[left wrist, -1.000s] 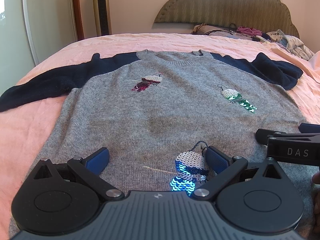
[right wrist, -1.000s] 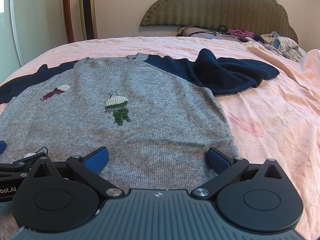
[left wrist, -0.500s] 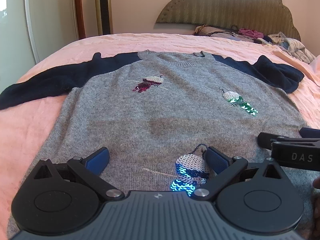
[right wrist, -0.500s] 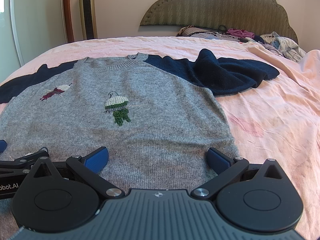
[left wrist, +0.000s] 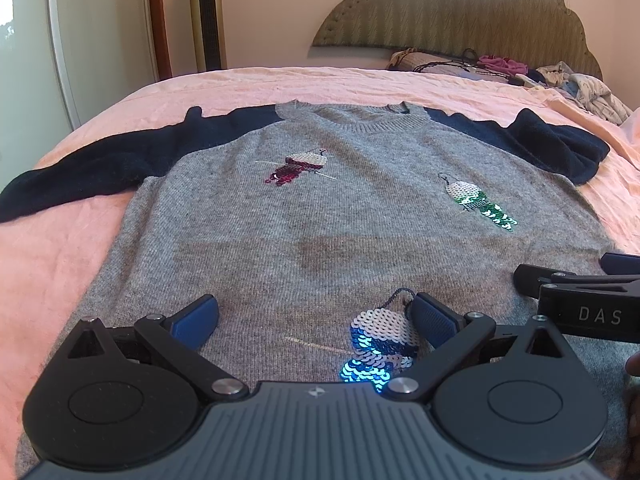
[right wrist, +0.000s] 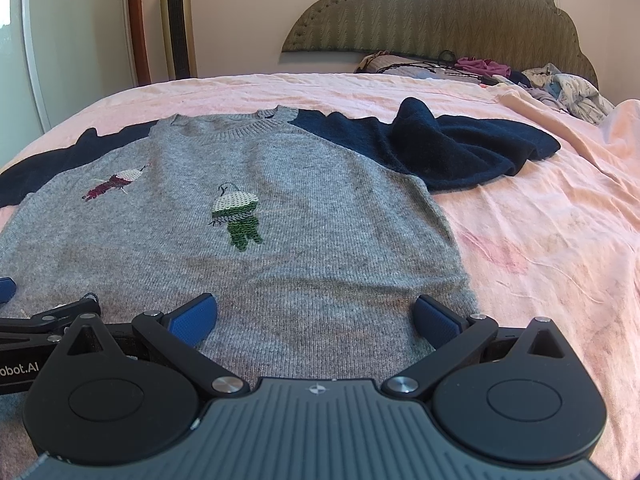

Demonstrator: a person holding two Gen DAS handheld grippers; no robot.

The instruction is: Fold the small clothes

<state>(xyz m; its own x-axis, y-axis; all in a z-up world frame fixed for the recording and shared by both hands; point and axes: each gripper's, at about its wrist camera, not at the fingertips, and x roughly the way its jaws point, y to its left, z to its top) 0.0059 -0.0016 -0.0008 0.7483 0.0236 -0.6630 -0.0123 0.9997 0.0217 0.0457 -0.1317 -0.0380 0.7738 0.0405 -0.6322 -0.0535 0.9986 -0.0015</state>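
A grey knit sweater [left wrist: 320,216] with navy sleeves and three sequin birds lies face up on a pink bed sheet [left wrist: 52,264]. It also shows in the right wrist view [right wrist: 304,208]. Its left sleeve [left wrist: 80,172] lies stretched out; its right sleeve [right wrist: 452,152] is bunched up. My left gripper [left wrist: 314,316] is open over the lower hem, by the blue sequin bird [left wrist: 380,344]. My right gripper [right wrist: 314,316] is open over the hem near the sweater's right corner. Each gripper's side shows in the other's view.
A padded headboard [left wrist: 452,12] stands at the far end, with a pile of loose clothes [left wrist: 576,84] in front of it at the right. A tall tower fan [left wrist: 206,16] and a white door stand at the far left.
The left wrist view has shifted slightly, with the sweater a little lower and to the right in frame. The right gripper has barely moved. Both stay open.
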